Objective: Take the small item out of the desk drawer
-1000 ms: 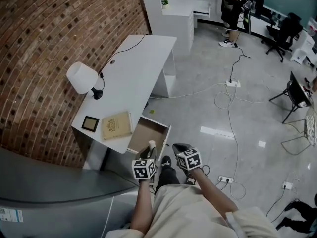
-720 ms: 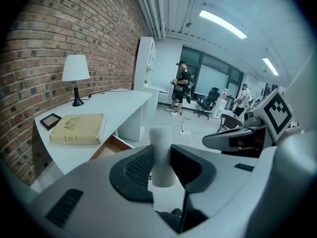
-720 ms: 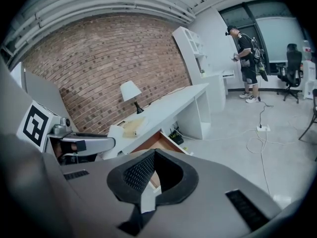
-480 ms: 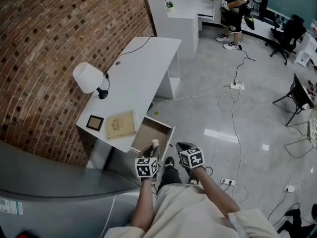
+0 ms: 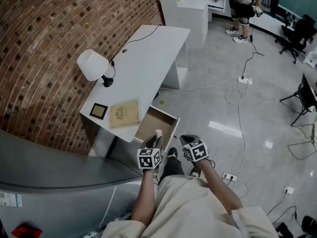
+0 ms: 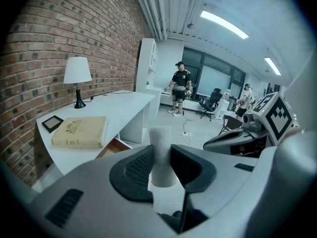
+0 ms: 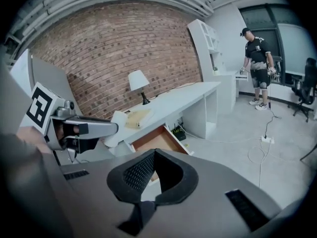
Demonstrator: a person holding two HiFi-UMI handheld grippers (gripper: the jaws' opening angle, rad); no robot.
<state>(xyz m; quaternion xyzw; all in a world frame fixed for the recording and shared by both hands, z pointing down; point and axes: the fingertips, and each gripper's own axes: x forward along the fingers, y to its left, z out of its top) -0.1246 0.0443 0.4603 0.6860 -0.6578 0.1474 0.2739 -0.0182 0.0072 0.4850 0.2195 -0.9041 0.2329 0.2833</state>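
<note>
A small white cylinder (image 5: 158,133) stands upright between the jaws of my left gripper (image 5: 154,142), which is shut on it just in front of the open drawer (image 5: 156,124) of the white desk (image 5: 148,58). In the left gripper view the cylinder (image 6: 161,150) fills the gap of the left gripper (image 6: 161,166), with both pads against it. My right gripper (image 5: 184,139) hangs beside it to the right, over the floor, jaws shut and empty. In the right gripper view the right gripper (image 7: 154,155) has its tips together, and the drawer (image 7: 158,139) shows an empty wooden bottom.
On the desk lie a tan book (image 5: 125,114), a small dark picture frame (image 5: 98,111) and a white lamp (image 5: 92,65). A brick wall (image 5: 49,43) runs behind. Cables (image 5: 237,98) and a power strip (image 5: 228,176) lie on the floor. A person (image 5: 242,4) stands far off.
The head view has shifted, so the desk and drawer sit lower and further right in the picture. Both grippers keep their places by the drawer, the left still holding the cylinder.
</note>
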